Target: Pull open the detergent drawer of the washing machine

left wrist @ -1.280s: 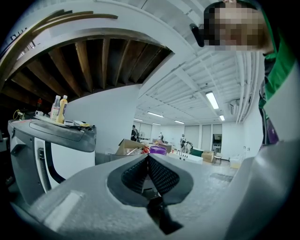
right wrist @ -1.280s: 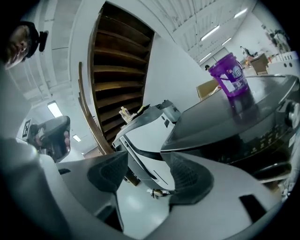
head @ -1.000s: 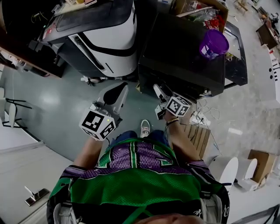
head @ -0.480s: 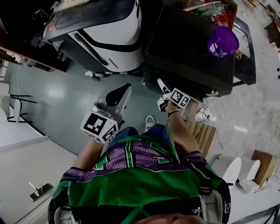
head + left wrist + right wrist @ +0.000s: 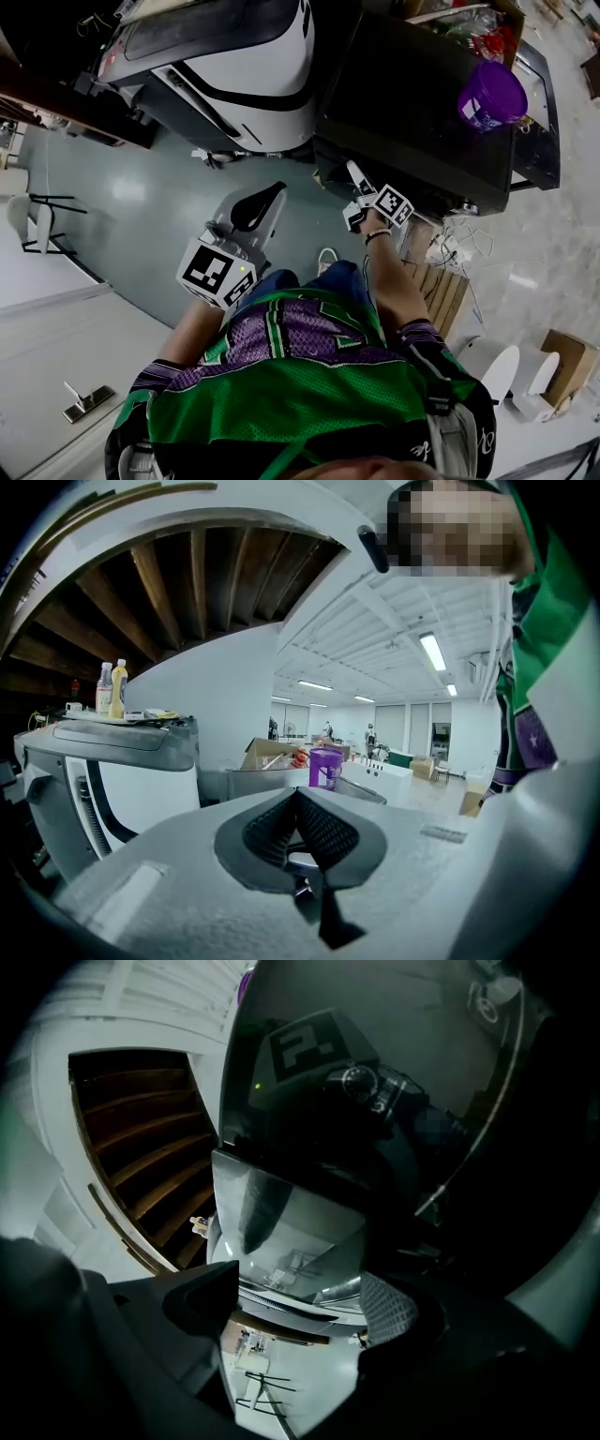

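The black washing machine stands at the upper right of the head view, seen from above; its front face is hidden there. My right gripper is at the machine's near left corner. In the right gripper view its jaws stand open and have just been opening, with nothing pressed between the pads. Straight ahead is a glossy dark front that mirrors my marker cube, with a silvery panel below it; I cannot tell whether that is the drawer. My left gripper hangs over the floor, shut and empty.
A purple cup stands on the black machine's top. A white and grey machine stands to its left. Cables and a wooden pallet lie right of my legs. The grey floor spreads to the left.
The right gripper has gone farther up the picture to the black machine's front edge and rolled, with its jaws wider. The left gripper has stayed almost in place.
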Available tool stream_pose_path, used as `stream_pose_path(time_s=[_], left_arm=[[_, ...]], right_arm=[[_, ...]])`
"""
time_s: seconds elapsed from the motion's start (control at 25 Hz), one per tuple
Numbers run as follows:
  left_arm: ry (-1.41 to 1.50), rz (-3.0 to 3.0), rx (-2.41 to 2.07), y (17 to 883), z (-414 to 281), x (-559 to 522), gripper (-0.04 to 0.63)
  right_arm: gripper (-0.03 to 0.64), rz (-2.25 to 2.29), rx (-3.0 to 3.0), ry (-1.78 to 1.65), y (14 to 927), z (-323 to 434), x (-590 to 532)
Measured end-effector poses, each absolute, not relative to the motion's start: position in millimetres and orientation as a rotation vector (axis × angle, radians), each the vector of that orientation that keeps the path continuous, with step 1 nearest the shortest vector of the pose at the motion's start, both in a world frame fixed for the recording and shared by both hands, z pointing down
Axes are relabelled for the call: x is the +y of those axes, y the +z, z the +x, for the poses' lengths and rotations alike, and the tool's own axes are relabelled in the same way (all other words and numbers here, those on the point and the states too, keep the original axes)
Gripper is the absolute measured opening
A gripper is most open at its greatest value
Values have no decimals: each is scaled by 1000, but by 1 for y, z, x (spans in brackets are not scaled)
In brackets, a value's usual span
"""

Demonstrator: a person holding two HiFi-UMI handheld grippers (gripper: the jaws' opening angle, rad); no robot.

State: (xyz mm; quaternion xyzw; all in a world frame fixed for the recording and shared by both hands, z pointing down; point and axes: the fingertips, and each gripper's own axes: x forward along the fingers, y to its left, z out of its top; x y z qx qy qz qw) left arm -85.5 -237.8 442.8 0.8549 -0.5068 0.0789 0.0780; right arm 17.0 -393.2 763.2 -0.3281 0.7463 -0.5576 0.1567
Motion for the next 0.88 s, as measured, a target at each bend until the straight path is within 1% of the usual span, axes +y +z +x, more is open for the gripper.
stream_pose_path(time_s=[0.08, 0.28, 0.36, 0.4, 0.88], left_arm=[[241, 2558, -1516, 445, -87, -240, 18], [244, 2560, -1512, 446, -88, -245, 18], [245, 2564, -1510, 445, -89, -247, 17], [247, 2567, -1509, 445, -90, -248, 17], [236, 2585, -1486, 444, -97, -247, 17]], right_arm=[[402, -920, 2124, -1595, 761, 15, -397], [417, -871, 2081, -1616, 757, 10, -401], [460, -848, 2006, -1631, 753, 11, -405], [465, -844, 1966, -1638, 752, 11, -407], [465, -869, 1854, -1651, 752, 14, -412]])
